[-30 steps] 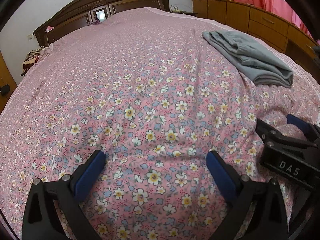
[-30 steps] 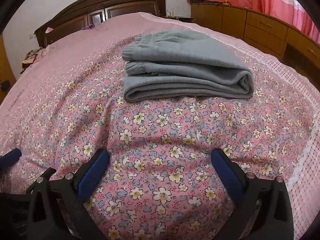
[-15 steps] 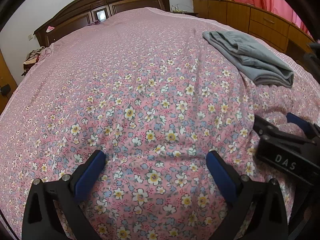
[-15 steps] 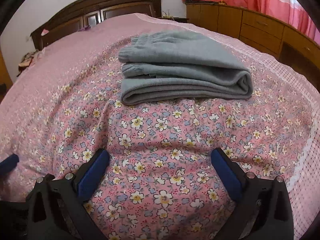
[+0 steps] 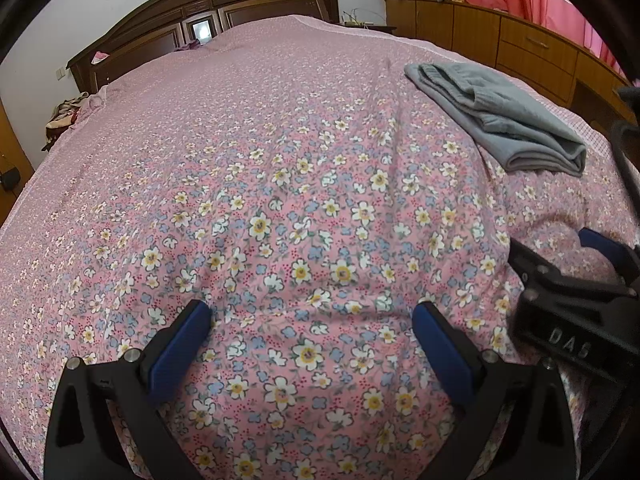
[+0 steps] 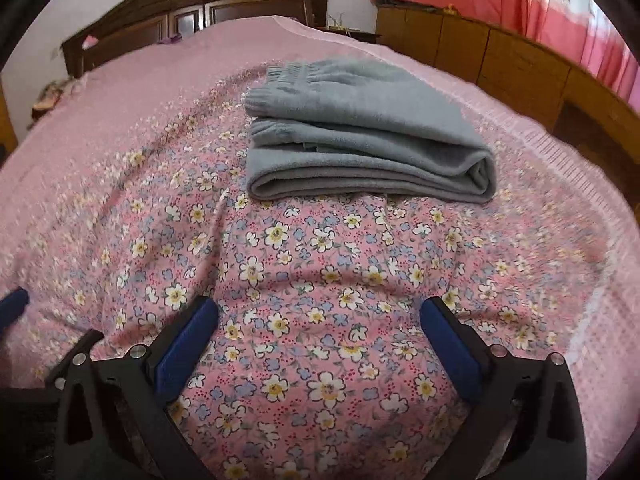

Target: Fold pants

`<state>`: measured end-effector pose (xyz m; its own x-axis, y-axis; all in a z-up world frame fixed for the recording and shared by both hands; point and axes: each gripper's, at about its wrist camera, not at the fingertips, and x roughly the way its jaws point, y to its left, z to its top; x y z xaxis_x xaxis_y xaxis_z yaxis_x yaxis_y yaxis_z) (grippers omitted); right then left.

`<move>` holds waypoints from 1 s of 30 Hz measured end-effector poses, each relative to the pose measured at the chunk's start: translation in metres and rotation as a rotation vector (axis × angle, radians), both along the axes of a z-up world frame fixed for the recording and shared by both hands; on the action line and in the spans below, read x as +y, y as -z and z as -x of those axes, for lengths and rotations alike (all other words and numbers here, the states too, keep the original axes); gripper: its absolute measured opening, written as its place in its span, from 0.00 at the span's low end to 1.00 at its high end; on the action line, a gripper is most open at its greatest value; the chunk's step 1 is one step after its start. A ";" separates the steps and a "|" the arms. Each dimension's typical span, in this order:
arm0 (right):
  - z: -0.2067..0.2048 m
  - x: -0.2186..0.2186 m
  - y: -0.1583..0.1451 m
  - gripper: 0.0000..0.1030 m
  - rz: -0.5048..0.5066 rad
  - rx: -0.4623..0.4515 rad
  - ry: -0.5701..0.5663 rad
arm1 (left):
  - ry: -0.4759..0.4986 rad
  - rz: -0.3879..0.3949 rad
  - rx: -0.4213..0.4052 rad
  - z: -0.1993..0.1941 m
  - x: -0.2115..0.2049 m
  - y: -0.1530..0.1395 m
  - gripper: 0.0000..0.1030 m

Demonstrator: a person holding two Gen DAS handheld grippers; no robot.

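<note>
Pink floral bedspread (image 5: 280, 208) covers the whole bed, with a dark wooden headboard (image 5: 200, 16) at twelve o'clock and wooden cabinets (image 6: 500, 64) along the right wall; their doors and drawers are closed, so any contents are hidden. Grey pants (image 6: 360, 136) lie folded in a neat stack on the spread. From the right gripper (image 6: 320, 316), jaws wide and empty, they sit at twelve o'clock, well apart. From the left gripper (image 5: 312, 316), also spread wide holding nothing, they lie at two o'clock

We see grey pants (image 6: 360, 136) on a pink bedspread (image 5: 280, 184) with white, yellow and blue flowers. Our grippers' pads (image 5: 180, 344) are blue.
</note>
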<state>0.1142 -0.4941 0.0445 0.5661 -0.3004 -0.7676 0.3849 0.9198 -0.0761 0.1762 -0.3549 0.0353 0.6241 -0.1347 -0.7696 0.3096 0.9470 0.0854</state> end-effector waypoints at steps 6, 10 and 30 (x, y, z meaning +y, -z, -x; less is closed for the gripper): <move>0.001 -0.009 -0.001 1.00 -0.055 -0.001 -0.022 | 0.005 0.004 0.001 -0.002 0.002 -0.001 1.00; 0.000 -0.011 0.001 1.00 -0.042 0.005 -0.023 | 0.005 0.003 0.001 -0.002 0.002 -0.001 1.00; 0.001 -0.014 0.007 1.00 -0.039 0.007 -0.027 | -0.005 0.070 0.027 -0.007 0.009 0.000 1.00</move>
<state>0.1128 -0.5078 0.0375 0.5682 -0.2546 -0.7825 0.3591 0.9323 -0.0426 0.1830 -0.3457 0.0351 0.6038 -0.1857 -0.7752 0.3062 0.9519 0.0104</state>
